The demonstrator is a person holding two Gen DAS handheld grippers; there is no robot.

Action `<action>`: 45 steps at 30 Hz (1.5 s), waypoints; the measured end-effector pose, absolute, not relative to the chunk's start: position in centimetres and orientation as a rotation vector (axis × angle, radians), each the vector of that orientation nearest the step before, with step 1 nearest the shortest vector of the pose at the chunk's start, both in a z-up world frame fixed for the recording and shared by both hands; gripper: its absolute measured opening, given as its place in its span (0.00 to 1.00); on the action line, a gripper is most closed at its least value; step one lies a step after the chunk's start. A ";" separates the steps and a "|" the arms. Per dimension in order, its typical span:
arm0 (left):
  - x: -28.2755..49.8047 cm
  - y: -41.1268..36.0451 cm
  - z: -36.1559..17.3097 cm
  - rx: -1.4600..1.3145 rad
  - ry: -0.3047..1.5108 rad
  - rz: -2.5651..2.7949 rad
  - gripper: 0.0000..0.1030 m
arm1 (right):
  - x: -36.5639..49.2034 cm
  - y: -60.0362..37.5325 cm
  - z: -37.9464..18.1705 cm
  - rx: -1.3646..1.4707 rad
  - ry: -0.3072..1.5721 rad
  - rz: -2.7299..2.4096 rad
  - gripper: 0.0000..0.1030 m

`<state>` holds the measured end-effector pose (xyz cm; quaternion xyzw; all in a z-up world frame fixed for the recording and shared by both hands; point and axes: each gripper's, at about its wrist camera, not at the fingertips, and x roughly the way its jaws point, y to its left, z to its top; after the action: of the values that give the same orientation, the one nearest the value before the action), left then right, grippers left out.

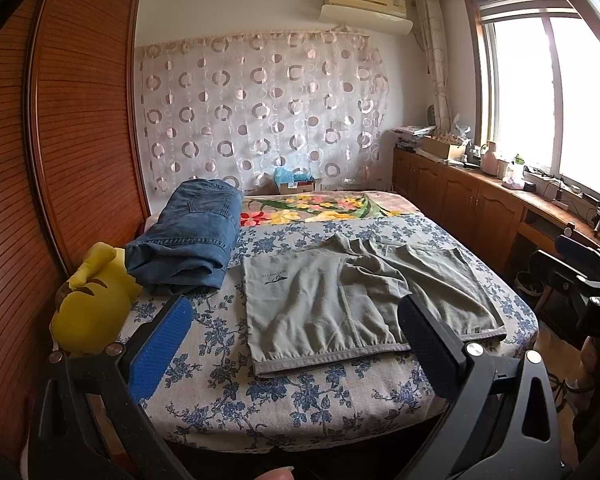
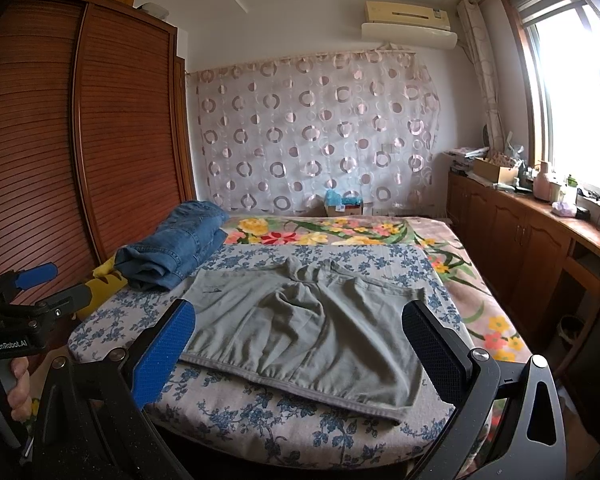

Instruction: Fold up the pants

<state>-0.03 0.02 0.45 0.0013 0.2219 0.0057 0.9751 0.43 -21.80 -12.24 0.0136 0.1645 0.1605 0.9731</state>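
Grey shorts spread flat on the bed, before any fold.
The bed (image 1: 204,364) carries the shorts (image 1: 356,296) beside folded jeans (image 1: 188,236); the cloth looks light and limp, so take the waistband corners. Your left gripper (image 1: 296,344) and right gripper (image 2: 300,344) hover spread, empty.

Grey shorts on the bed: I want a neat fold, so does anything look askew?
Yes. The grey shorts lie mostly flat, but the crotch fabric is bunched into wrinkles in the middle, toward the far edge.

blown-out window (image 1: 556,92) glare, fisheye edges
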 end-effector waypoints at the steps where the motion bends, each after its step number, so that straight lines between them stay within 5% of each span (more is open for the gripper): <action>1: 0.0 0.0 0.5 0.003 0.447 0.012 1.00 | 0.4 -21.8 -12.2 0.027 0.333 0.323 1.00; 45: -0.4 -0.3 3.4 0.000 0.456 0.001 1.00 | 0.3 -22.0 -12.4 0.034 0.336 0.325 1.00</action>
<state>-0.40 -0.32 3.37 -0.0002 0.2258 0.0007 0.9742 0.34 -21.98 -12.45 0.0170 0.1664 0.1611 0.9727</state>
